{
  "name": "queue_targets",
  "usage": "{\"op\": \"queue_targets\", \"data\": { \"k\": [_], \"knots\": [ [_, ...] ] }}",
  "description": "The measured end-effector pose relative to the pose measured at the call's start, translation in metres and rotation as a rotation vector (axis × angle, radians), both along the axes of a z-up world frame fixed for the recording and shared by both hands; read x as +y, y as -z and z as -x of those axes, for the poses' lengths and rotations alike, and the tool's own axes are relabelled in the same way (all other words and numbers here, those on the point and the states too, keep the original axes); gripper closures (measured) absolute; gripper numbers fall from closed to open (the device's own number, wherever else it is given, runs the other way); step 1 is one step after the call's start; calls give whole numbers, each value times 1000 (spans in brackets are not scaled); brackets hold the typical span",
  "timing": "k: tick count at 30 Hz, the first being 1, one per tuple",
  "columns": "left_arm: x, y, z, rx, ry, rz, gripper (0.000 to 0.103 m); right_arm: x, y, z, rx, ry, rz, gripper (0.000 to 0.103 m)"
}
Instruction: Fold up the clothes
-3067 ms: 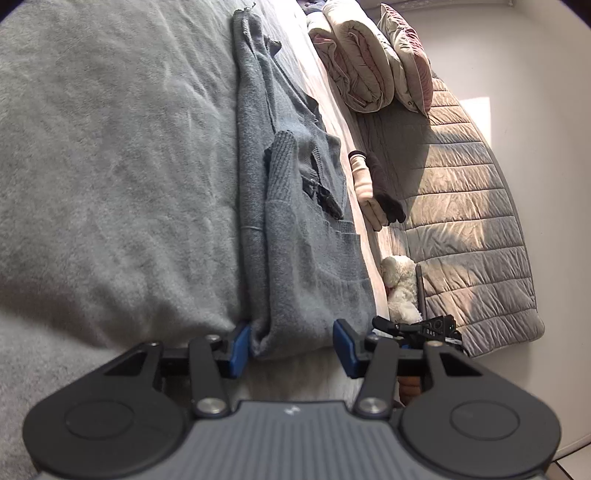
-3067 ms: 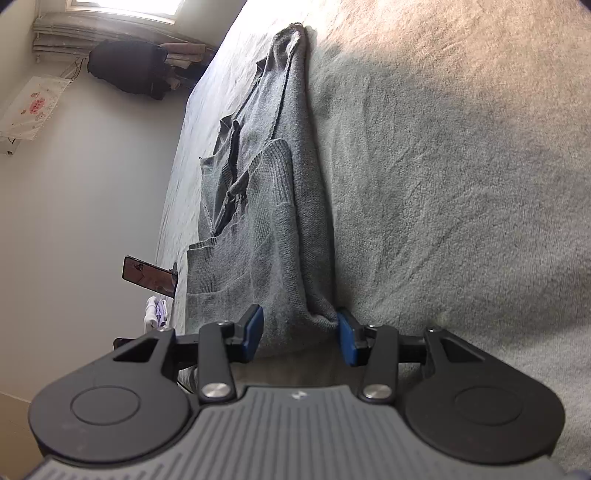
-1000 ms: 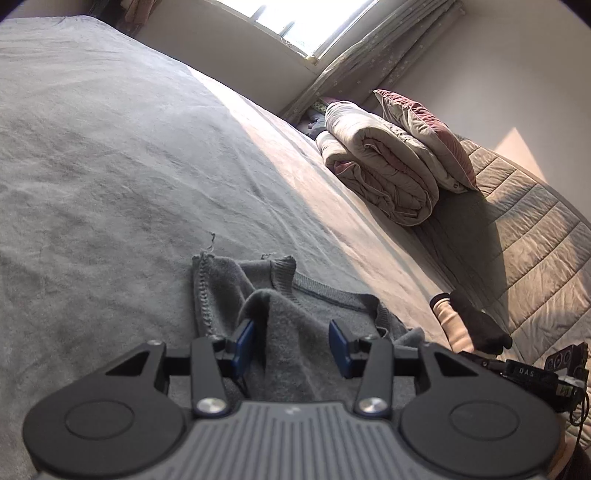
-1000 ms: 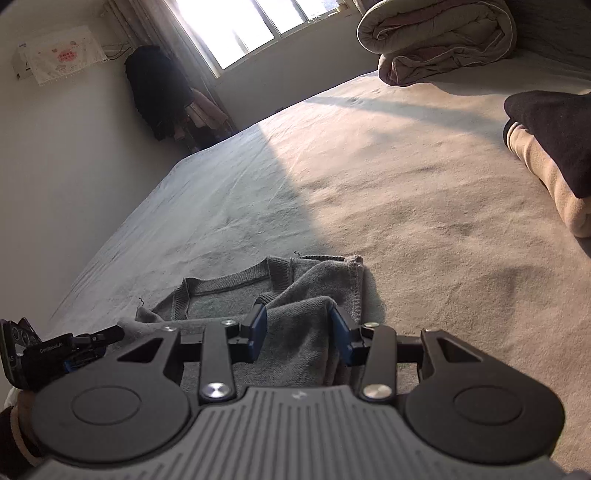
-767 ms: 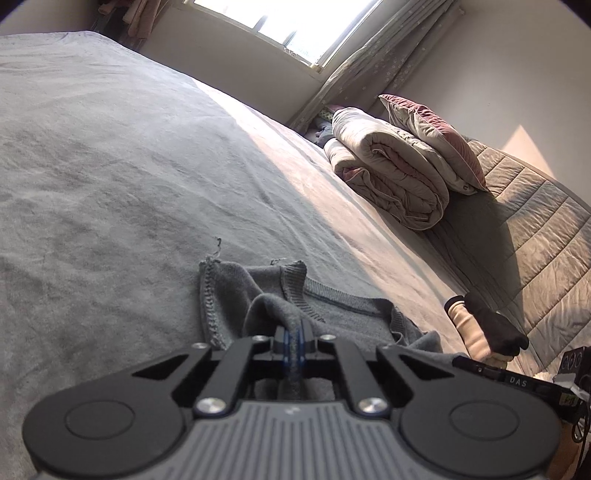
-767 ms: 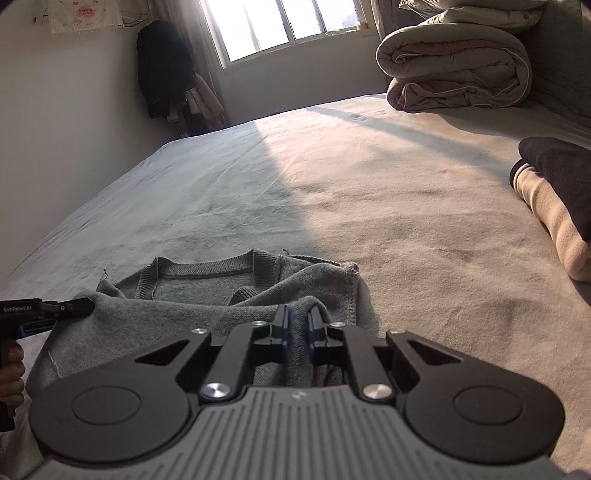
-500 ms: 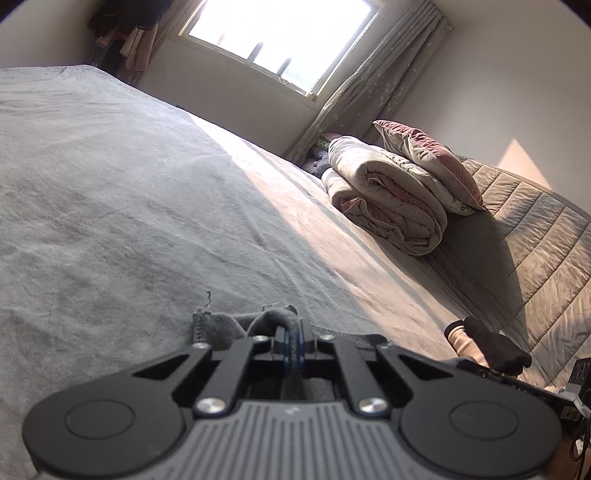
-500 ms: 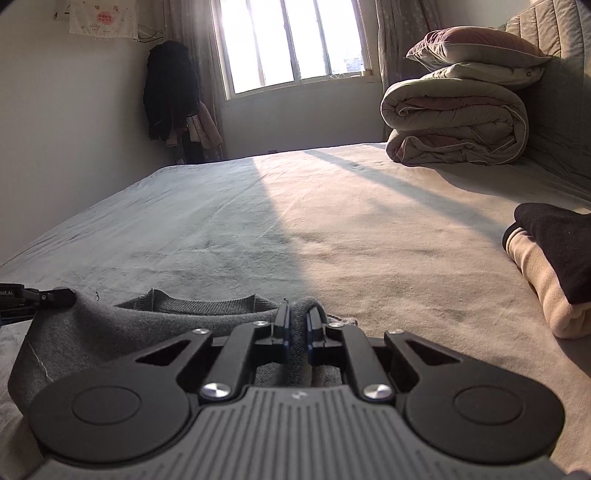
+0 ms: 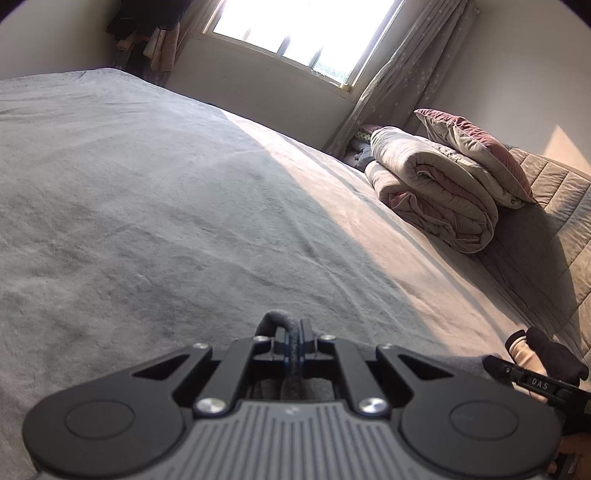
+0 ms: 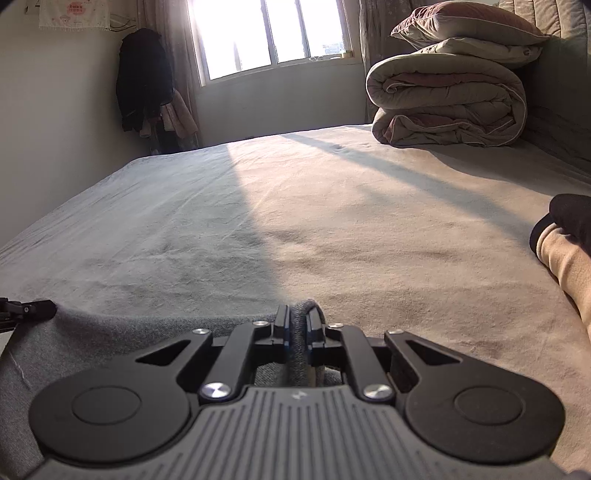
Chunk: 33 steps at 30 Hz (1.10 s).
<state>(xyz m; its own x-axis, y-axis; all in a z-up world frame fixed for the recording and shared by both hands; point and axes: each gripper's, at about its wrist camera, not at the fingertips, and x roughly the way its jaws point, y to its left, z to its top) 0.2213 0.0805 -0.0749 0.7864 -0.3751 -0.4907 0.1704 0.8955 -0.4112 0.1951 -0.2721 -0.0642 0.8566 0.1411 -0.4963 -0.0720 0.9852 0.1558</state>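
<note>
The grey knitted sweater (image 10: 110, 332) is lifted at its top edge, stretched between both grippers above the grey bed sheet (image 9: 166, 221). My left gripper (image 9: 294, 345) is shut on a bunched fold of the sweater (image 9: 271, 321), most of the garment hidden under the gripper body. My right gripper (image 10: 298, 332) is shut on the sweater's other corner (image 10: 306, 310), and the cloth runs left from it to the left gripper's tip (image 10: 29, 309). The right gripper (image 9: 532, 380) shows at the lower right of the left wrist view.
A rolled quilt (image 9: 436, 195) with a pillow (image 9: 476, 147) on top lies at the headboard side. A folded beige and black garment (image 10: 569, 251) sits on the sheet at the right. Dark clothes (image 10: 144, 81) hang in the corner beside the window (image 10: 273, 33).
Both grippers closed on the sweater's top edge about a second ago, then pulled it back and tilted up. The sweater has slid almost out of sight beneath them.
</note>
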Motion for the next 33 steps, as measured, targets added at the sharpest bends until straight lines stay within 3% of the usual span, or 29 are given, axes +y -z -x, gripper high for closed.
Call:
{"op": "queue_targets", "data": {
  "k": [4,9,12,14,17,22,27,28,29,31,33],
  "knots": [
    [0,15,-2,12,-9,-6,98,2,11,-7,41,-1,16,93],
    [1,-1,7,0,-15,-20,94,3,0,-1,36,1,22,89],
    [-1,-22,18,-53,-25,-41,90,4,-13,10,-8,8,11,72],
    [-8,-33,23,-86,-24,-53,79,5,-22,17,-43,15,8,67],
    [-22,-45,28,-128,15,-53,78,21,-29,19,-51,-61,15,67],
    [-60,-28,17,-83,103,-142,83,69,-25,11,-12,-204,63,67],
    [-52,1,6,-38,56,-166,86,82,0,-4,51,-187,147,67],
    [-48,1,7,-41,51,-162,86,75,4,-6,60,-166,133,79],
    [-43,2,7,-43,46,-157,91,64,7,-8,66,-159,88,83],
    [-37,0,7,-41,33,-176,94,45,6,-8,71,-140,-7,89],
    [-30,-2,7,-34,19,-190,94,36,1,-3,60,-118,-9,90]
  ]
}}
